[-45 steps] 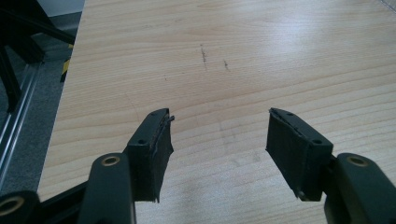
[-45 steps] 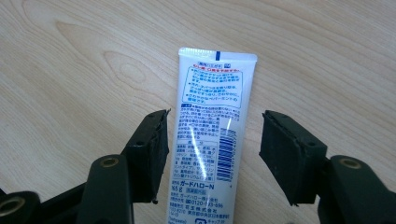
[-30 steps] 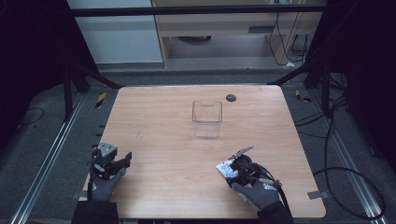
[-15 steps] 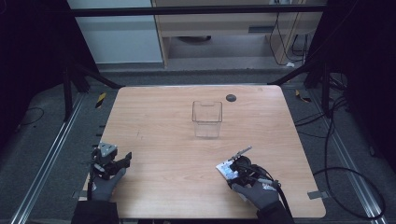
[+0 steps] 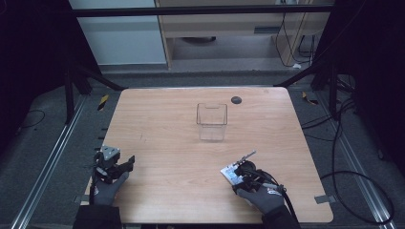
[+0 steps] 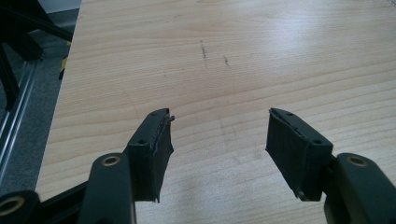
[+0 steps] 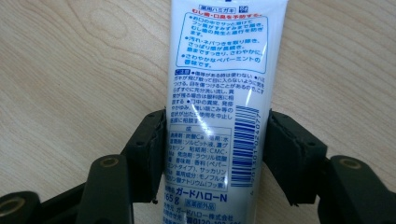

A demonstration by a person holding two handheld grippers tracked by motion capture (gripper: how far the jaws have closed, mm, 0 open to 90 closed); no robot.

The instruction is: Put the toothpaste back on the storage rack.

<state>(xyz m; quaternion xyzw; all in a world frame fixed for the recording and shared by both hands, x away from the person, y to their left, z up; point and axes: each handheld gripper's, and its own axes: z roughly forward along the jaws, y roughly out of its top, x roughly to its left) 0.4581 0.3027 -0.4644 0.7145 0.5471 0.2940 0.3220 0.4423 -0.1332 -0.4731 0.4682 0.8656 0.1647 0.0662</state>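
A white toothpaste tube (image 7: 219, 70) with blue print and a barcode lies lengthwise between the jaws of my right gripper (image 7: 217, 116), and both black pads (image 7: 149, 144) touch its edges. In the high view that gripper (image 5: 241, 169) sits near the table's front right, with the white tube (image 5: 230, 172) at its tip. My left gripper (image 6: 219, 116) stands open over bare wood with nothing between its jaws. The high view places it (image 5: 122, 164) at the front left corner.
A clear plastic box (image 5: 211, 121) stands upright at the middle of the wooden table (image 5: 162, 119), well beyond both grippers. A small dark round spot (image 5: 236, 99) lies near the far edge. Dark floor, rails and cables surround the table.
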